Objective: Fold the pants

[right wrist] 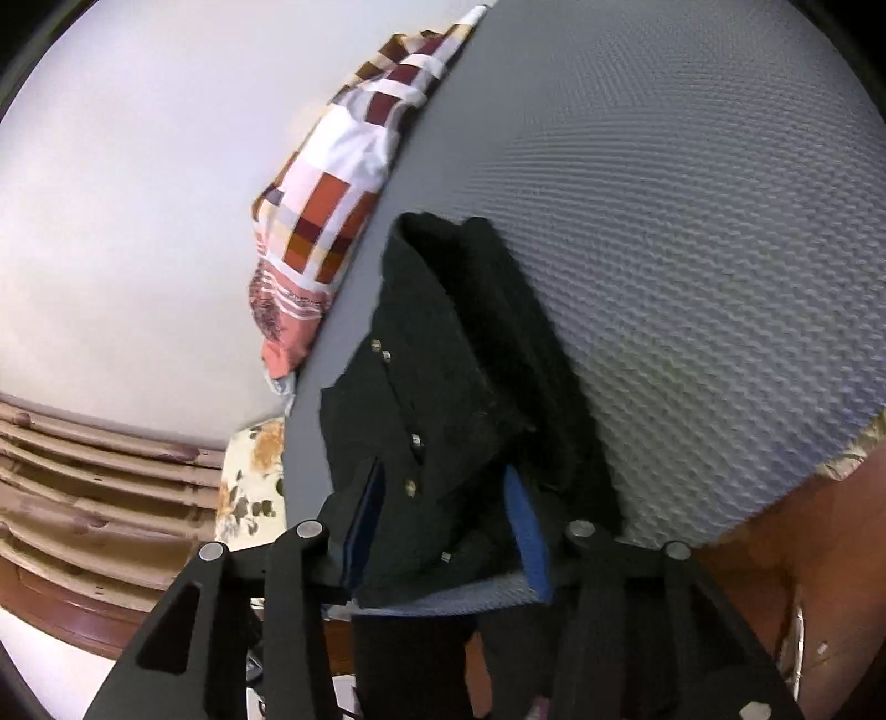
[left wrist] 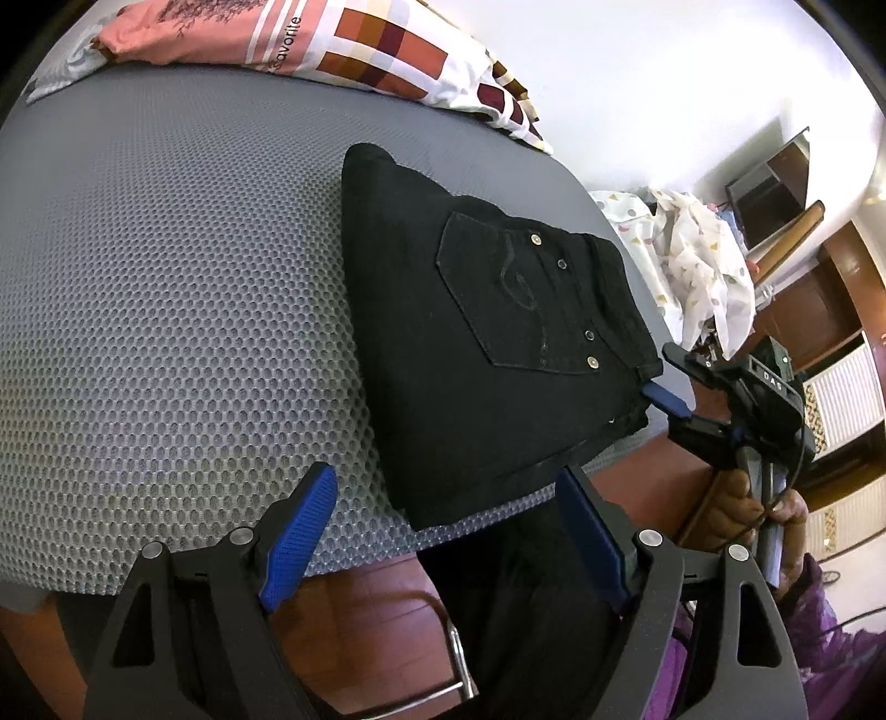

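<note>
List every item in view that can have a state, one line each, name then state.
black pants: folded into a compact stack near the mattress edge, back pocket facing up.
left gripper: open, holding nothing, fingers apart just off the near edge.
right gripper: fingers around the waistband corner of the pants; full closure unclear.
patterned pillow: lying at the far edge of the grey mattress.

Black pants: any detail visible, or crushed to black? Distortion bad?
Left wrist: pants sharp, pocket stitching and rivets readable; mattress bulges from fisheye, window area at right blown out. Right wrist: pants softer, folds mostly lost in black; only rivets stand out.
</note>
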Tool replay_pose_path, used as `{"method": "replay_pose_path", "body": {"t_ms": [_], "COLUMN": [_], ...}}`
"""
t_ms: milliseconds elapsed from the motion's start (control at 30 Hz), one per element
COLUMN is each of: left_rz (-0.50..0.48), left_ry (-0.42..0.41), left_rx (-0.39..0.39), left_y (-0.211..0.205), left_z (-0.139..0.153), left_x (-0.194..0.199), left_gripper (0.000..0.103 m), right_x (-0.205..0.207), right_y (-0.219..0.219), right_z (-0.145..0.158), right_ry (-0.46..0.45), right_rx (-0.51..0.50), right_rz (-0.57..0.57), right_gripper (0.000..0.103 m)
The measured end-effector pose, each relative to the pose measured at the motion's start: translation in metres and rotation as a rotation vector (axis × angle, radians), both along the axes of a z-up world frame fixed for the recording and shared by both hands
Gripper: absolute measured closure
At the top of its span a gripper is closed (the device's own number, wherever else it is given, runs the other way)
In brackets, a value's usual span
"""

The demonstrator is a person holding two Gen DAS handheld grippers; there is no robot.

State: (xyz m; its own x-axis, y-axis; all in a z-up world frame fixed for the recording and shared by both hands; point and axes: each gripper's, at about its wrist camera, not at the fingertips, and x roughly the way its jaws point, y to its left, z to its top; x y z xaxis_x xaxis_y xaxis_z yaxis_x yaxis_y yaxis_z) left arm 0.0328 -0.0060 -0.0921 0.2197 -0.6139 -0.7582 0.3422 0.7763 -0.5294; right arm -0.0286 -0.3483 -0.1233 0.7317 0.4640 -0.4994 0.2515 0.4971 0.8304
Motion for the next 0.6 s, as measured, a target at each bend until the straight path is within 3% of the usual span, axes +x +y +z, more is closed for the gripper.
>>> {"method": "replay_pose_path", "body": {"t_ms": [133, 200, 300, 433, 467, 500, 600], "left_rz": [0.002, 0.003, 0.004, 0.006, 0.005, 0.004, 0.001], "left_ry": [0.015, 0.016, 0.021, 0.036, 0.04, 0.04, 0.026], "left_rx": [0.001, -0.005, -0.004, -0.003, -0.001, 0.001, 0.013], "left_y": [0.001, 0.001, 0.001, 0.001, 0.0, 0.0, -0.002], "left_z": [-0.003, -0.003, -0.004, -0.007, -0.008, -0.009, -0.007], "left_x": [0.001, 0.002, 0.003, 0.003, 0.002, 0.002, 0.0], "left_gripper": [0.022, 0.022, 0.022, 0.022, 0.022, 0.022, 0.022], "right_x": [0.0, 0.003, 0.005, 0.014, 0.019, 0.023, 0.02], "right_y": [0.011, 0.009, -0.002, -0.006, -0.004, -0.001, -0.005], "right_z": [0.016, 0.007, -0.018, -0.02, -0.016, -0.014, -0.012], "right_ry": [-0.091, -0.043, 0.005, -0.013, -0.013, -0.002, 0.022], "right_rx": [-0.042, -0.057, 0.011, 0.071, 0.032, -0.004, 0.033], "right_rz": [0.03, 0.021, -0.016, -0.009, 0.006, 0.014, 0.008], "right_gripper": [0.062, 0.062, 0.072, 0.068, 0.071, 0.083, 0.085]}}
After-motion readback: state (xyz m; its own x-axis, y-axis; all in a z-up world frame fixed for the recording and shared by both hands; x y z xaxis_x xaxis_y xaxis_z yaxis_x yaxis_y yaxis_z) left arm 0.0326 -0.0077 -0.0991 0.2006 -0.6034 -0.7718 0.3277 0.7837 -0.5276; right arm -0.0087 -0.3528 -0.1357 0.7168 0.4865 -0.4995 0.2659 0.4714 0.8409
